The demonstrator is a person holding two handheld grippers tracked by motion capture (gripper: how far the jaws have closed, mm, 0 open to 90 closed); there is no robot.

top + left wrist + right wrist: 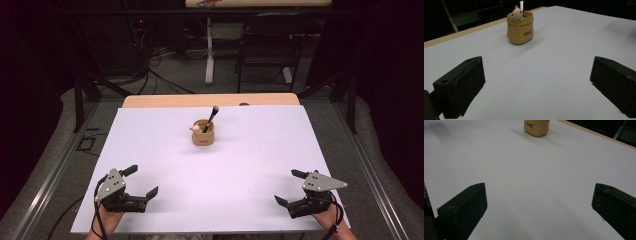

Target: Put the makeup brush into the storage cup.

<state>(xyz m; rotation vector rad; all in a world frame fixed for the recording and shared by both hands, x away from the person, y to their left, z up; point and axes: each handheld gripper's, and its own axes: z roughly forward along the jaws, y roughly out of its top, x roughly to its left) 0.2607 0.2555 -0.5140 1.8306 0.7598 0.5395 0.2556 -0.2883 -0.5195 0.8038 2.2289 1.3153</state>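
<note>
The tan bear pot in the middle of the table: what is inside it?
A dark-handled brush stands in the tan pot, leaning toward the far right, its tip up. A small bear figure peeks over the rim. The pot wall hides the brush's lower end and anything else inside.

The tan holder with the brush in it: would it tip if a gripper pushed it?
Probably near the rim: the tan holder stands free on the white table. The brush leans out above it, so it may shift. The holder's rounded, sack-like sides might let jaws slip.
</note>
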